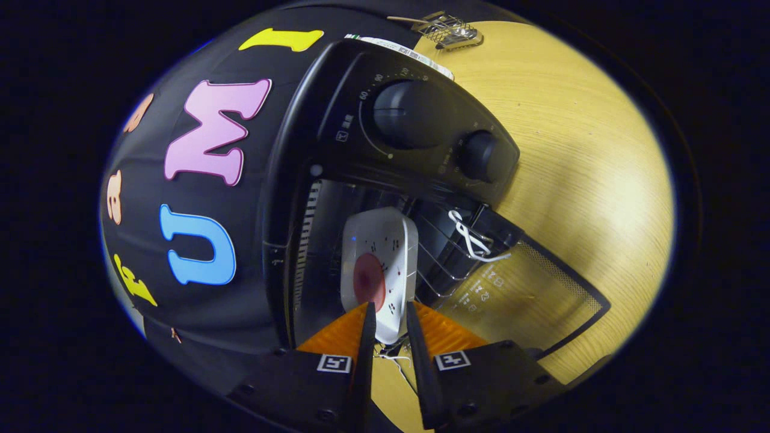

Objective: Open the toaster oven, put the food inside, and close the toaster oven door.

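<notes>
1. i can't tell whether the gripper (pixel 391 313) actually presses the white plate (pixel 380 270); its near edge sits behind the fingers (pixel 368 337).
2. the toaster oven (pixel 361 150) cavity behind the plate is dark, so its back wall is lost to me.
3. the dial markings by the knobs (pixel 409 114) are too small to read.
4. a wire object (pixel 448 29) on the table (pixel 571 150) is blurred.
</notes>
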`<state>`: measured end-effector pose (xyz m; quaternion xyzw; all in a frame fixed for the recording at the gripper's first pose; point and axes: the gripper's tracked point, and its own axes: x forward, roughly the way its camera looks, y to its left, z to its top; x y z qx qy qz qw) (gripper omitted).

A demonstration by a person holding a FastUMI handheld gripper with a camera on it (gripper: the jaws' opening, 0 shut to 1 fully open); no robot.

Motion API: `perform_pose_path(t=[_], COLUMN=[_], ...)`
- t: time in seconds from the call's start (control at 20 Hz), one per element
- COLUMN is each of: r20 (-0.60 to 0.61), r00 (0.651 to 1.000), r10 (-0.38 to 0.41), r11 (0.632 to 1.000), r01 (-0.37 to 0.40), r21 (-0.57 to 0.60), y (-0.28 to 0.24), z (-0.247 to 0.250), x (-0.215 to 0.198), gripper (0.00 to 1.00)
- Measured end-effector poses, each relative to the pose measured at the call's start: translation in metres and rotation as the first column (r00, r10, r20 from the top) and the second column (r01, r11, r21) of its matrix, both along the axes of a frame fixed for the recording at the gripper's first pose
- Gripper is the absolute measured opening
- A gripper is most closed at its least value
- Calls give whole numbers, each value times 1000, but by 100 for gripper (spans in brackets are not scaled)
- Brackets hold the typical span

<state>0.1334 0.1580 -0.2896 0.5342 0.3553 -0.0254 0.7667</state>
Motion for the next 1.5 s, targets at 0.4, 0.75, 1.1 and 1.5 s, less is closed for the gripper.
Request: perform_pose_path(t=[0.4,0.75,1.1,1.5], r20=[111,98,-112,-283], r00=[980,921,871,834], r10=[168,376,479,474], r11=[973,803,510,369], r01=[-147,-271,-380,-480], r21=[-179,-531,-772,-796], y=[8,10,-5,-10], z=[36,43,11,-52], x=[-74,-127,-158,-160], gripper=[98,99,99,99])
